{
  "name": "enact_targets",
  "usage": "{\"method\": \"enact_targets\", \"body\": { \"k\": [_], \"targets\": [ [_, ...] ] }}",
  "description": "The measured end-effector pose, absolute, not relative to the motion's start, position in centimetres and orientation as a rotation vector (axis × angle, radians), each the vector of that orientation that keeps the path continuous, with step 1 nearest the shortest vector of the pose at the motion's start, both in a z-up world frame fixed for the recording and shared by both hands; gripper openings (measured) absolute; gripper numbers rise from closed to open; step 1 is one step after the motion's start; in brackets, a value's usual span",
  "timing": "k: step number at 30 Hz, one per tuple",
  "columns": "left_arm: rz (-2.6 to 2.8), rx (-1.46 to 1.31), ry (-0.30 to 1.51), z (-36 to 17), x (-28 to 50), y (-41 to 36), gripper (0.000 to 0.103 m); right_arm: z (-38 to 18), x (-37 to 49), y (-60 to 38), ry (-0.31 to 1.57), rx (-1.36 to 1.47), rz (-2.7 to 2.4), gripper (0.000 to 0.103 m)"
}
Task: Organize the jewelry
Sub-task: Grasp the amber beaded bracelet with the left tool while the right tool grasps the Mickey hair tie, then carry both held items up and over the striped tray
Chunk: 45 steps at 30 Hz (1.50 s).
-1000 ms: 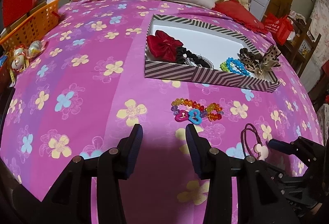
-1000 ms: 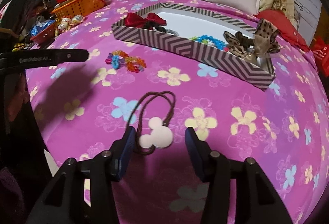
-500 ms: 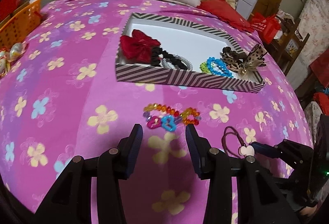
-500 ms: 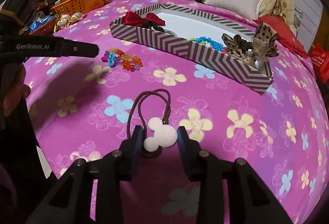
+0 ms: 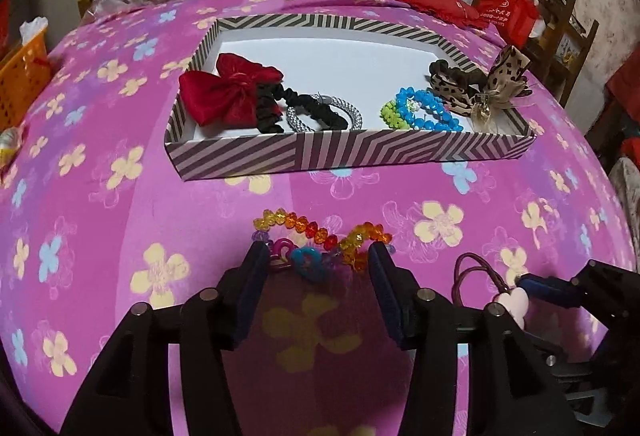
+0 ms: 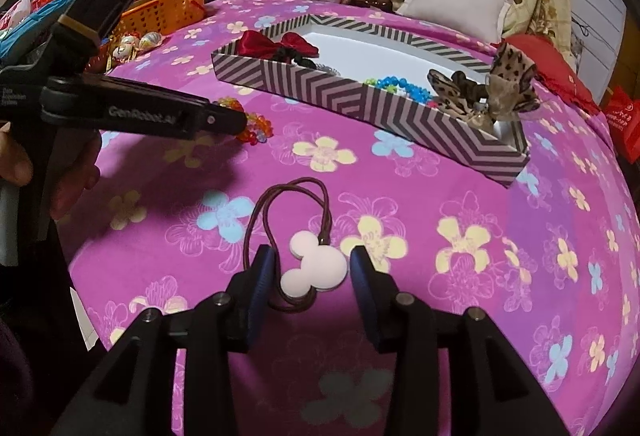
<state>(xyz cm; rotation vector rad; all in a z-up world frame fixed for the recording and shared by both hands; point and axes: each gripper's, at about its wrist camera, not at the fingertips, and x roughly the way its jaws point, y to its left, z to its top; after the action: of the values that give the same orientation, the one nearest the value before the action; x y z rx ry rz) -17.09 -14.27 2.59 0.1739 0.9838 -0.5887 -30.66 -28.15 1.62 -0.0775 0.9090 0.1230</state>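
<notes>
While both claws sit low over the pink flowered bedspread (image 5: pixel 100 195), each stands spread and grips nothing. The left claw (image 5: pixel 318 268) brackets the multicolour bead bracelet (image 5: pixel 320 236), which lies on the bed just before the striped box (image 5: pixel 360 151). The right claw (image 6: pixel 312 272) flanks the white mouse-shaped charm (image 6: pixel 316 268) of a brown hair tie (image 6: pixel 292 203), also flat on the bed. Inside the box lie a red bow (image 5: pixel 224 95), a black scrunchie (image 5: pixel 296 107), blue beads (image 5: pixel 428 111) and a leopard bow (image 5: pixel 480 87)

Pink floral bed (image 5: pixel 100 203), striped tray (image 5: pixel 360 151), beaded bracelet (image 5: pixel 320 232), hair tie (image 6: pixel 304 256)
</notes>
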Motion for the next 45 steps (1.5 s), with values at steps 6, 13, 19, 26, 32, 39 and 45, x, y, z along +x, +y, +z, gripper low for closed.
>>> {"method": "enact_targets", "body": {
  "k": [6, 13, 19, 26, 32, 39, 45],
  "targets": [
    [-0.621, 0.096, 0.996, 2.6, -16.3, -13.2, 0.002, 1.7, -30.4, -28.5, 0.902, -0.049, 0.125, 0.030],
    [-0.618, 0.043, 0.939, 5.0, -16.9, -11.4, 0.002, 3.8, -30.2, -28.6, 0.854, -0.034, 0.132, 0.003],
    [-0.598, 0.040, 0.916, 5.9, -17.1, -10.8, 0.002, 3.9, -30.0, -29.6, 0.885, 0.063, 0.161, 0.010],
    [-0.590, 0.045, 0.930, 5.3, -17.6, -10.9, 0.002, 2.8, -30.5, -27.5, 0.934, -0.008, 0.181, 0.049],
    [-0.579, 0.029, 0.944, 5.0, -17.3, -10.5, 0.002, 1.8, -30.8, -26.7, 0.949, -0.071, 0.157, 0.040],
    [-0.581, 0.024, 0.948, 5.1, -17.5, -10.6, 0.002, 2.3, -30.8, -27.4, 0.910, -0.044, 0.162, 0.034],
    [-0.587, 0.009, 0.929, 6.0, -17.5, -10.6, 0.002, 4.5, -30.6, -28.0, 0.856, -0.020, 0.155, 0.034]
  ]
}}
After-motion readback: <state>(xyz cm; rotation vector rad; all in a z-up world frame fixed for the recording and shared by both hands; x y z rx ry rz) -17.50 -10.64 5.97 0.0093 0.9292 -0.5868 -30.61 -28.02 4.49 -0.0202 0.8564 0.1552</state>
